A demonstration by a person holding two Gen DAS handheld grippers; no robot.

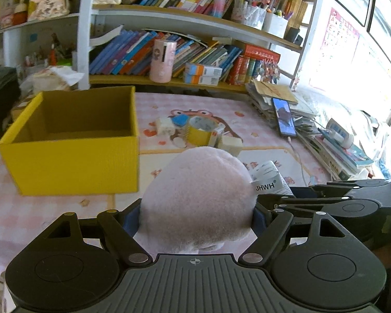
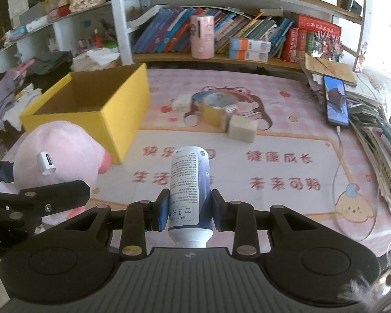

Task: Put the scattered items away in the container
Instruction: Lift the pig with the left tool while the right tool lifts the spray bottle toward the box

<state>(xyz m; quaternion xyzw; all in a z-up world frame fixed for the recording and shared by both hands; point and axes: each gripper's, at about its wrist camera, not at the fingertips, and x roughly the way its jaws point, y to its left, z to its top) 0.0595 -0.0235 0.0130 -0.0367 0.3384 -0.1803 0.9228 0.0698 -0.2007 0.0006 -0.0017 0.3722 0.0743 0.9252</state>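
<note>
The left gripper (image 1: pixel 196 215) clamps a round pink plush toy (image 1: pixel 198 195) between its blue-padded fingers (image 1: pixel 131 220), the soft body bulging up past the pads and hiding most of the gap; a white sewn-in label printed "JHWH" (image 1: pixel 267 180) sticks out on the toy's right side. From the right wrist view the same pink plush toy (image 2: pixel 60 154) shows at the left edge, off the table and just in front of the near corner of the open yellow cardboard box (image 2: pixel 91 109), with the left gripper's black linkage across its lower part. The right gripper (image 2: pixel 189 211) pinches a white and blue cylindrical bottle with printed text (image 2: pixel 190 182), its blue pads (image 2: pixel 164 212) pressed against both sides of the bottle's lower body, white cap toward the camera and rounded base pointing away over the table. The open yellow cardboard box (image 1: pixel 73 161) sits on the left part of the pink cartoon-printed table mat (image 2: pixel 286 140) and looks bare inside as far as the views reach. Farther back on the mat, well apart from both grippers, lies a small cluster: a roll of yellow tape (image 2: pixel 215 110), a pale beige rectangular block (image 2: pixel 242 129) just beside it, and a small white wrapped packet (image 2: pixel 181 103) on the roll's left. A dark smartphone with a lit screen (image 2: pixel 336 101) rests on a stack of books and papers (image 2: pixel 372 120) along the right edge of the table, with a white cable (image 2: pixel 337 161) trailing from it. Shelves crowded with books (image 2: pixel 221 31) stand behind the table.
</note>
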